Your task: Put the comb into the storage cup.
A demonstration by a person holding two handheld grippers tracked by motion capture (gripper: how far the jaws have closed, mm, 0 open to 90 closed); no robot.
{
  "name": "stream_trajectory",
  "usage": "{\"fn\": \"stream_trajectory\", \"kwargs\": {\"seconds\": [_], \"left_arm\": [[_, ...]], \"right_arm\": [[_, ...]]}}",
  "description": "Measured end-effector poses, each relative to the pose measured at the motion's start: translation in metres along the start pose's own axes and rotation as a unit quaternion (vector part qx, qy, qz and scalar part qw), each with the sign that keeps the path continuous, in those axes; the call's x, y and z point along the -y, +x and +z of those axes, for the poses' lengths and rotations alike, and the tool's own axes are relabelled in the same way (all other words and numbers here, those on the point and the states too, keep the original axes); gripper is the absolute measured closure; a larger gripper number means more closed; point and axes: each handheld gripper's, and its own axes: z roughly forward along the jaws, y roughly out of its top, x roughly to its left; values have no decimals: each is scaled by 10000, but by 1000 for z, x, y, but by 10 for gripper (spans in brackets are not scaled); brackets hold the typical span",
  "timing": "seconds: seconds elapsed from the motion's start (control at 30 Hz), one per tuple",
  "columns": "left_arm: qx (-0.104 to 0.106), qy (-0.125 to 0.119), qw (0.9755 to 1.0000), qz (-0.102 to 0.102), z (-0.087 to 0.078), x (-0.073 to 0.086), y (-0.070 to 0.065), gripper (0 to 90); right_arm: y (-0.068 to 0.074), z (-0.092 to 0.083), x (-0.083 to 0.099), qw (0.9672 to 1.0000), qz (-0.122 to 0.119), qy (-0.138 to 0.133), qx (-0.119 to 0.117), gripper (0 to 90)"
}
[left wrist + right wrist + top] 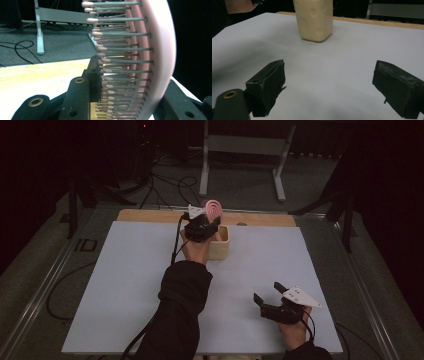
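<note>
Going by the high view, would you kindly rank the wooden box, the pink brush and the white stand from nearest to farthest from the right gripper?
1. Wooden box, up and left of the right gripper, mid-table.
2. Pink brush, just beyond the box, held in the left gripper.
3. White stand, on the floor beyond the table's far edge.

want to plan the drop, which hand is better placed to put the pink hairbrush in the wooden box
Left. The left gripper is shut on the pink bristled hairbrush right above the pale wooden box. The right gripper sits open, away from the box.
</note>
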Motion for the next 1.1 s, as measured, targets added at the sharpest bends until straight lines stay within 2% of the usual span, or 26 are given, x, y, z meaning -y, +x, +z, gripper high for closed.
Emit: {"fn": "stream_trajectory", "kwargs": {"seconds": [0.43,0.67,1.1], "left_arm": [[-22,93,10000,20,3,5,1,642],[-20,115,9999,-110,4,10,6,642],[-33,152,9998,-91,6,13,5,642]], "right_arm": [[0,0,0,10000,8,5,2,107],[0,0,0,10000,13,7,-6,107],[1,1,0,10000,-4,11,-1,107]]}}
